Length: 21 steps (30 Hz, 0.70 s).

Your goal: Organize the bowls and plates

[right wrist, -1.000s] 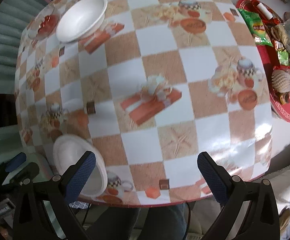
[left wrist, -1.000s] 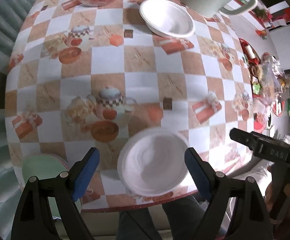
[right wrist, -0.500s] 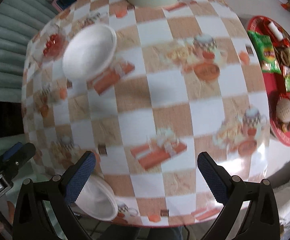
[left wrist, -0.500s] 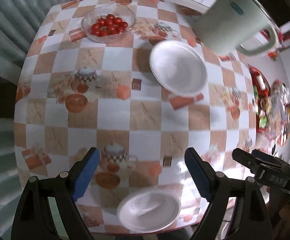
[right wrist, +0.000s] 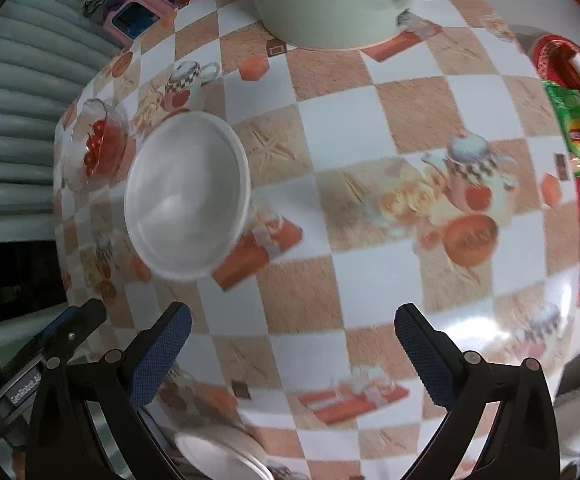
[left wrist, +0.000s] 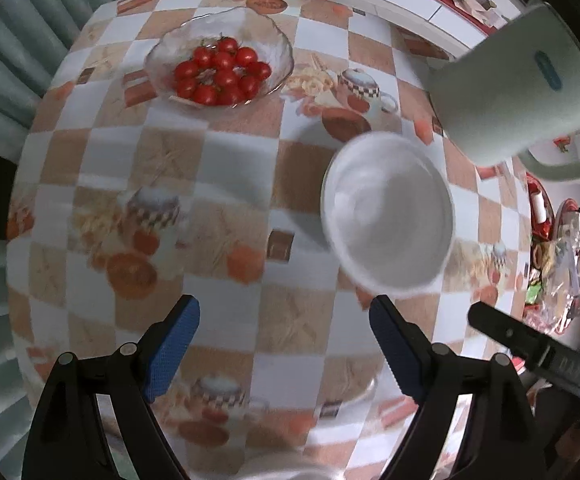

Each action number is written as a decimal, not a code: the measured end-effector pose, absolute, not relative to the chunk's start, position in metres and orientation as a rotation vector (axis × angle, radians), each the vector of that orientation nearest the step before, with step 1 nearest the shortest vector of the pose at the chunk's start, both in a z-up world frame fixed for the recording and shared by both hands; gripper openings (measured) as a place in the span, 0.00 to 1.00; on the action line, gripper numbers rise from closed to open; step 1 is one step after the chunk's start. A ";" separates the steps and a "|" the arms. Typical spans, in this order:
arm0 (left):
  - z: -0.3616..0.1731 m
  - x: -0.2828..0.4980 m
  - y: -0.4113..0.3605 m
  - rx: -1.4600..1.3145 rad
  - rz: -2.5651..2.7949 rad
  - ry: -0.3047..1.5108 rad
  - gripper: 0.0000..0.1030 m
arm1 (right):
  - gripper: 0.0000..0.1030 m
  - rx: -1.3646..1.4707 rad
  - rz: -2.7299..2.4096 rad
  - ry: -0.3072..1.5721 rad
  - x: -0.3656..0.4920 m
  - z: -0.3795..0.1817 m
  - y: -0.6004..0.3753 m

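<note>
Both my left gripper [left wrist: 283, 350] and right gripper [right wrist: 292, 354] hang empty, fingers spread wide, above the checked surface [left wrist: 225, 168]; the shallow white foam bowl [left wrist: 388, 216] sits ahead, beside the pale green kettle [left wrist: 518, 92], likely my next pickup.

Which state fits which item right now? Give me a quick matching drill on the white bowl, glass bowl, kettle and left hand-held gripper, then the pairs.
Column 1:
1. white bowl
2. glass bowl
3. pale green kettle
4. left hand-held gripper

Column 2:
A. holds red cherry tomatoes
B. open, nothing between its pads
C. empty, on the checked tablecloth
D. stands at the table's far edge, handle showing

Pairs: 1-C, 2-A, 3-D, 4-B
</note>
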<state>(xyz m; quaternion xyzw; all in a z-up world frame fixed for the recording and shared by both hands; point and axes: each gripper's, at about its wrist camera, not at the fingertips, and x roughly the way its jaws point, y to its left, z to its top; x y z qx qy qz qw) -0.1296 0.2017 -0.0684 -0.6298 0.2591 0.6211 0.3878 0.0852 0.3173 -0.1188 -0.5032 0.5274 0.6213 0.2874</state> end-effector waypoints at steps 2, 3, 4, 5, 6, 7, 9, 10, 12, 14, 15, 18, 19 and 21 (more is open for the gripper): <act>-0.075 -0.132 0.210 -1.600 1.583 0.663 0.86 | 1.00 -1.338 1.663 1.416 0.080 -0.124 0.324; -0.078 -0.133 0.215 -1.591 1.589 0.669 0.86 | 1.00 -1.337 1.666 1.412 0.076 -0.127 0.328; -0.080 -0.133 0.220 -1.581 1.597 0.681 0.86 | 1.00 -1.335 1.671 1.407 0.073 -0.129 0.331; -0.083 -0.134 0.224 -1.573 1.606 0.694 0.86 | 1.00 -1.334 1.675 1.405 0.071 -0.130 0.334; -0.085 -0.135 0.228 -1.565 1.613 0.702 0.86 | 1.00 -1.333 1.677 1.399 0.067 -0.133 0.338; -0.087 -0.135 0.231 -1.556 1.621 0.711 0.86 | 1.00 -1.334 1.679 1.392 0.065 -0.134 0.340; -0.092 -0.136 0.237 -1.532 1.644 0.734 0.86 | 1.00 -1.342 1.681 1.369 0.059 -0.138 0.345; -0.094 -0.136 0.239 -1.522 1.654 0.750 0.86 | 1.00 -1.348 1.683 1.351 0.056 -0.140 0.346; -0.099 -0.135 0.246 -1.506 1.666 0.775 0.86 | 1.00 -1.364 1.690 1.315 0.050 -0.143 0.349; -0.105 -0.135 0.251 -1.500 1.668 0.786 0.86 | 0.99 -1.376 1.701 1.279 0.045 -0.147 0.350; -0.108 -0.134 0.254 -1.497 1.666 0.791 0.86 | 0.99 -1.378 1.708 1.260 0.041 -0.148 0.350; -0.116 -0.132 0.263 -1.481 1.659 0.817 0.85 | 0.95 -1.379 1.705 1.234 0.038 -0.154 0.352; -0.119 -0.131 0.265 -1.473 1.657 0.826 0.84 | 0.84 -1.379 1.704 1.233 0.038 -0.156 0.353; -0.123 -0.130 0.269 -1.471 1.651 0.841 0.80 | 0.70 -1.387 1.687 1.237 0.038 -0.162 0.354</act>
